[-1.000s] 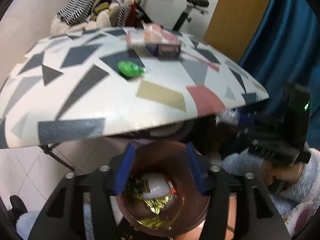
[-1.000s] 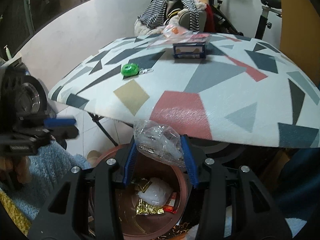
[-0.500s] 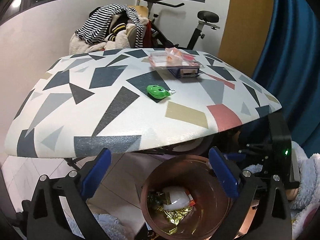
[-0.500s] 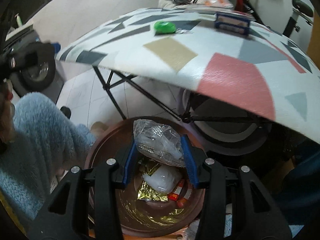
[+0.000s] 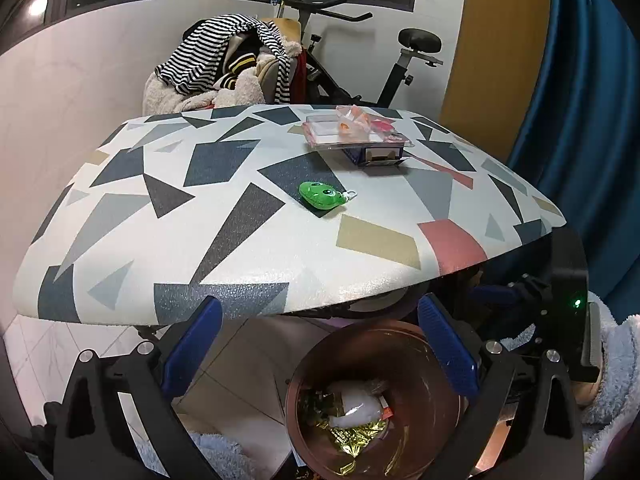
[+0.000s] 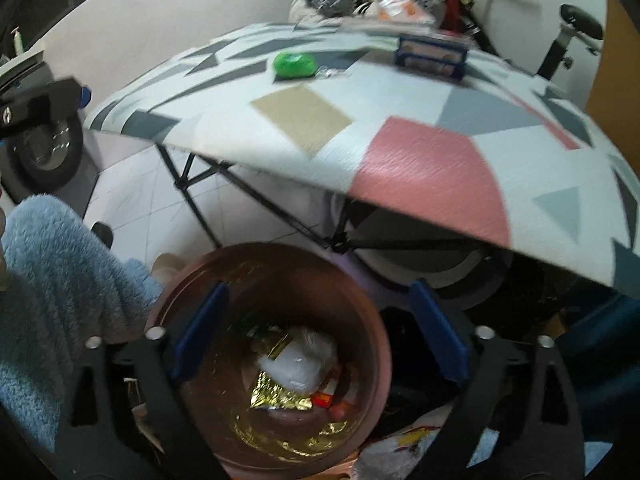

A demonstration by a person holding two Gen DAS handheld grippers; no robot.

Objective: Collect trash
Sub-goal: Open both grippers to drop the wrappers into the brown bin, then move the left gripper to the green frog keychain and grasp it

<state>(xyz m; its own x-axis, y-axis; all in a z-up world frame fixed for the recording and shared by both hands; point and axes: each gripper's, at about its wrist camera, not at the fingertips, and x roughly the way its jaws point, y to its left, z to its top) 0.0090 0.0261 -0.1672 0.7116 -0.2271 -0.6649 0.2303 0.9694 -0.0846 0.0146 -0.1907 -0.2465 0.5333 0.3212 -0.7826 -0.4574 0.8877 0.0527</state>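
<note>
Copper-brown bin [image 6: 272, 360] standing on the floor just below the near edge of the patterned desk [image 5: 248, 216], placed there so that rubbish lifted off the desk can be dropped straight in. Inside the bin: gold foil wrapper [image 6: 280, 396], a crumpled clear plastic bag [image 6: 300, 364] on top of it, and a small red-and-white scrap beside both. Poised directly above the bin mouth, pointing steeply down: right gripper [image 6: 316, 336], jaws swinging apart at this moment with nothing between them, a fitting pose for letting rubbish fall. Also above the bin, a little to its left side: left gripper [image 5: 320, 344], jaws spread wide and empty. Beyond the bin, up on the desk: green frog-shaped keyring [image 5: 322, 195], and farther back a blue box [image 5: 374, 155] with a clear plastic pack [image 5: 352, 132] lying on top, likely next for collecting.

Compared with a second ago: right jaws no longer clamped on the clear plastic bag, now lying in the bin; left jaws wider than before, no longer narrowed around the bin.
</note>
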